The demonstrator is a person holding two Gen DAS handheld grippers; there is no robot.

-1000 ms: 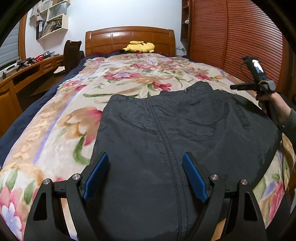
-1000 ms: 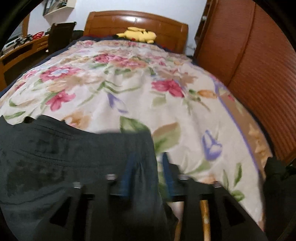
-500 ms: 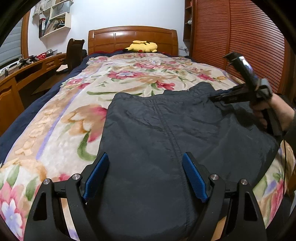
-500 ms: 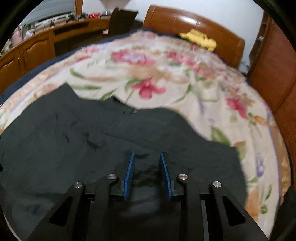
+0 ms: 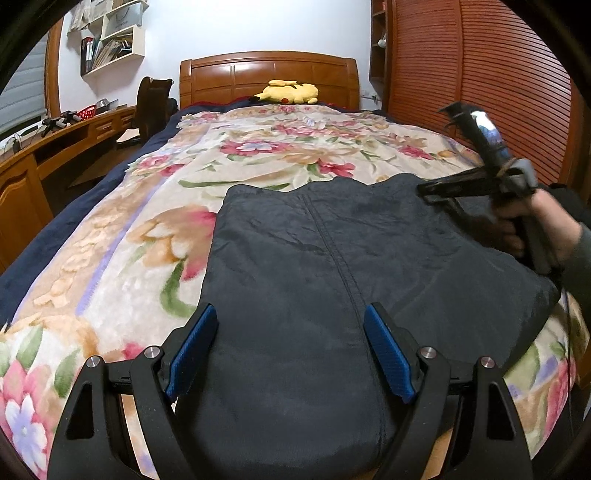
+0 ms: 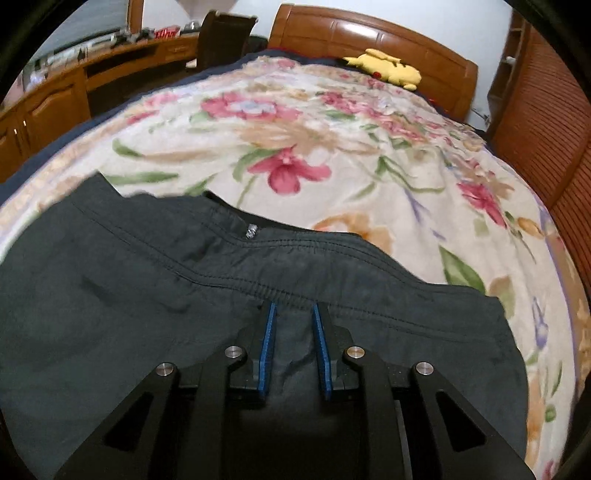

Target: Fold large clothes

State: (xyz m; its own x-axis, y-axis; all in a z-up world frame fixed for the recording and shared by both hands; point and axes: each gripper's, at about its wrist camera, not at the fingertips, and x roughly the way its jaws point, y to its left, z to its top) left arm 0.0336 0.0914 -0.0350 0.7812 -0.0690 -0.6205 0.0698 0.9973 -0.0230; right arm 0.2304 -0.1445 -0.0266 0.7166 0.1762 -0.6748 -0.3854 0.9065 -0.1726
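Dark trousers [image 5: 332, 266], thin crinkled weave with a stitched seam and gathered waistband, lie flat on the fleecy floral blanket [image 5: 147, 229]. Left gripper [image 5: 291, 332] hovers above the cloth, jaws wide apart. Right gripper [image 6: 293, 317] has been closing; narrow gap, fabric between, pads not visibly pinching.

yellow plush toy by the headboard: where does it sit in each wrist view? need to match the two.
Left wrist: the yellow plush toy lies top centre, against the wooden headboard.
Right wrist: the yellow plush toy lies upper right, against the wooden headboard.
Shared landmark: the dark folded garment on the floral blanket, low in both views.
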